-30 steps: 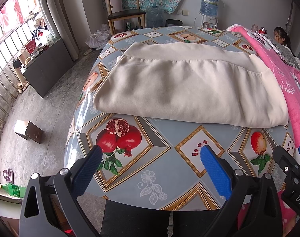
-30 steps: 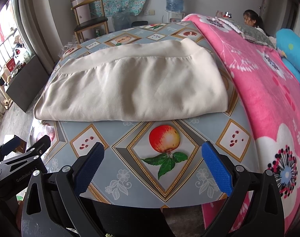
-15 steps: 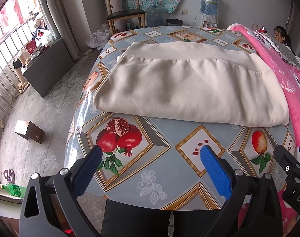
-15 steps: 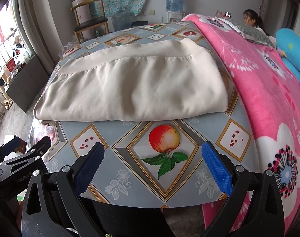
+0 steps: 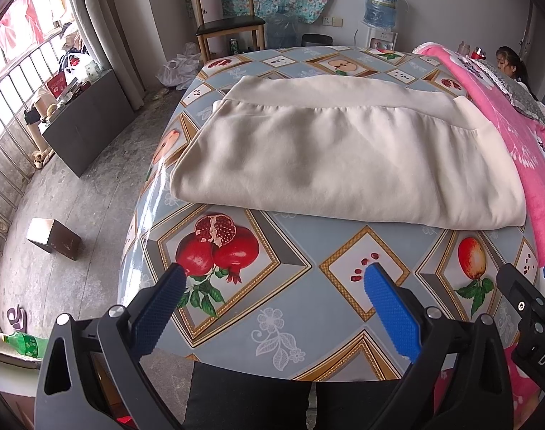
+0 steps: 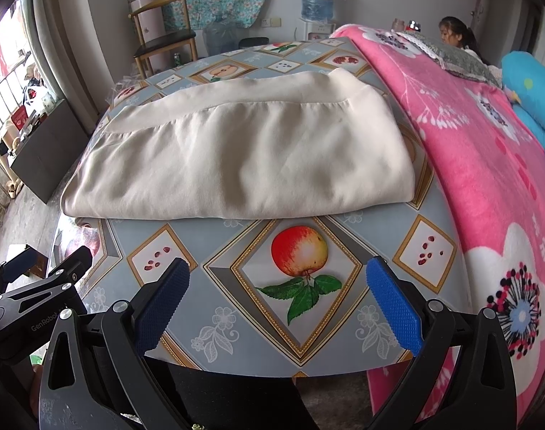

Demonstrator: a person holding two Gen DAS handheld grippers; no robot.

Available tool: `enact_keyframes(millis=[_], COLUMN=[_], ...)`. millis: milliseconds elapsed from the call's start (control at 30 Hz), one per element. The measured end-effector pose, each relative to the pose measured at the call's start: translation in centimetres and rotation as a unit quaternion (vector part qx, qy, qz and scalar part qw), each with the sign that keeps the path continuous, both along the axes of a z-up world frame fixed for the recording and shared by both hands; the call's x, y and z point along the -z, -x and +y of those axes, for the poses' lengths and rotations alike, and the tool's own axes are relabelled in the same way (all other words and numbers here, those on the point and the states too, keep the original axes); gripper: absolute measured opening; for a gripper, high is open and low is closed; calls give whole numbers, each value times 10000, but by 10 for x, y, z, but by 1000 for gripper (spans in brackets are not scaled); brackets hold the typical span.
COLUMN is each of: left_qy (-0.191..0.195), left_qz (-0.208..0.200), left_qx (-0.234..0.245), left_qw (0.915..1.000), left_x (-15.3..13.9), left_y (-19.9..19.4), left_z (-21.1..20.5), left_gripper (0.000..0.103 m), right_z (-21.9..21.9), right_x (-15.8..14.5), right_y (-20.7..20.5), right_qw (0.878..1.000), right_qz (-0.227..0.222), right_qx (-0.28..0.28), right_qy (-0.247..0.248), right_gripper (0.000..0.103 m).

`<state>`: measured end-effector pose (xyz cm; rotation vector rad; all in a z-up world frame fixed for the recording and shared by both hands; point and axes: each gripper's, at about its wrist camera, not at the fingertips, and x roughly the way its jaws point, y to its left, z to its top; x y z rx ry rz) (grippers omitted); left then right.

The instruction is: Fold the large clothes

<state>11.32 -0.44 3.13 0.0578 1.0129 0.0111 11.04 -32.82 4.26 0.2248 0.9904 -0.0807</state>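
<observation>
Both grippers hang level at the near edge of the fruit-print tablecloth (image 5: 279, 308), side by side. The left gripper (image 5: 272, 301) and right gripper (image 6: 277, 295) each have their fingers spread wide, holding nothing. The folded cream garment (image 5: 344, 157) lies flat mid-table, well apart from both, beside the pink blanket (image 6: 487, 165).

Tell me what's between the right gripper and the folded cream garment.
Only bare tablecloth, printed with an apple there, separates the open right gripper from the folded cream garment; the right wrist view shows it.
</observation>
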Motion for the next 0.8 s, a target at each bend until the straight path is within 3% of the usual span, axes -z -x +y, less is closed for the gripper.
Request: enact_keyframes(millis=[800], left_qy=[20], left_qz=[18], left_qx=[-3], left_qw=[10000], left_x=[2], left_y=[1], left_z=[0], left_gripper=[98], right_z=[1], right_x=[0], right_y=[1], right_qw=[10000], right_qz=[-12], right_qx=[20], right_qy=[27], right_gripper=[96])
